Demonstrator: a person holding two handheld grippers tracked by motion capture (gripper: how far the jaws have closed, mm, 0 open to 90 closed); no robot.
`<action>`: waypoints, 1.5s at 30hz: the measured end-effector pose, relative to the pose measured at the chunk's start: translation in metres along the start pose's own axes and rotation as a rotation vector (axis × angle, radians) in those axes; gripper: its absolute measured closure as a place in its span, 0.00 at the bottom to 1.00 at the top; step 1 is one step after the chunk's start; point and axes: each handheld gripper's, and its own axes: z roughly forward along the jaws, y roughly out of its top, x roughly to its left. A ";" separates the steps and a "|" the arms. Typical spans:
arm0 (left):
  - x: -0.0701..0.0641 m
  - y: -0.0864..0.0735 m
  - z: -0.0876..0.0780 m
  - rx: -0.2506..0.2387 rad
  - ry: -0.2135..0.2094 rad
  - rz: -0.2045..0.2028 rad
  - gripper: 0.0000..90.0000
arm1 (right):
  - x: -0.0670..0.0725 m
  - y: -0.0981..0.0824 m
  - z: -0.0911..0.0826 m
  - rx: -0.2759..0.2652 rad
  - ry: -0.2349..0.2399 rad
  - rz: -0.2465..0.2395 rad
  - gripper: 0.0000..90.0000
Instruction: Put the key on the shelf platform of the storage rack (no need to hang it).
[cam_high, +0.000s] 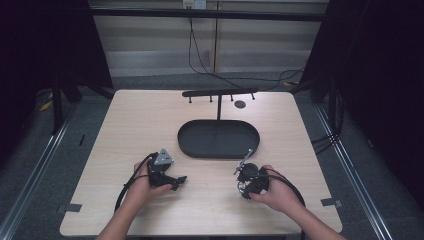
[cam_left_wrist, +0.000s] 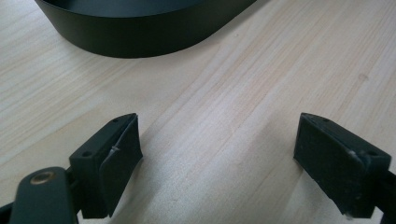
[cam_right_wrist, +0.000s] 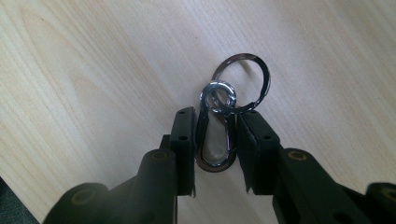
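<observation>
A silver snap-hook clip (cam_right_wrist: 215, 142) with a key ring (cam_right_wrist: 268, 77) threaded through its eye is close over the light wood table (cam_right_wrist: 93, 70). My right gripper (cam_right_wrist: 215, 116) is shut on the clip's body, one pad on each long side, and the ring sticks out past the fingertips. In the high view the right gripper (cam_high: 248, 182) is at the table's front right, held by a hand. My left gripper (cam_high: 179, 180) is at the front left. Its jaws stand wide open over bare wood (cam_left_wrist: 217, 135), with nothing between them.
A black oval tray (cam_high: 218, 150) sits at mid-table, just beyond both grippers, and its wall (cam_left_wrist: 130, 42) shows ahead of the left jaws. A black stand with a hook bar (cam_high: 219, 92) rises behind it. A small dark disc (cam_high: 240, 104) lies near the far edge.
</observation>
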 end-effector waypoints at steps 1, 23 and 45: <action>0.000 0.000 0.000 0.000 0.000 0.000 0.16 | 0.000 0.000 0.000 0.000 0.000 0.000 0.77; 0.000 0.000 0.000 0.000 0.000 0.000 0.16 | -0.012 -0.001 -0.024 -0.028 0.057 0.015 0.77; 0.000 0.000 0.000 0.000 0.000 0.000 0.16 | -0.022 0.016 -0.049 -0.025 0.055 0.002 0.77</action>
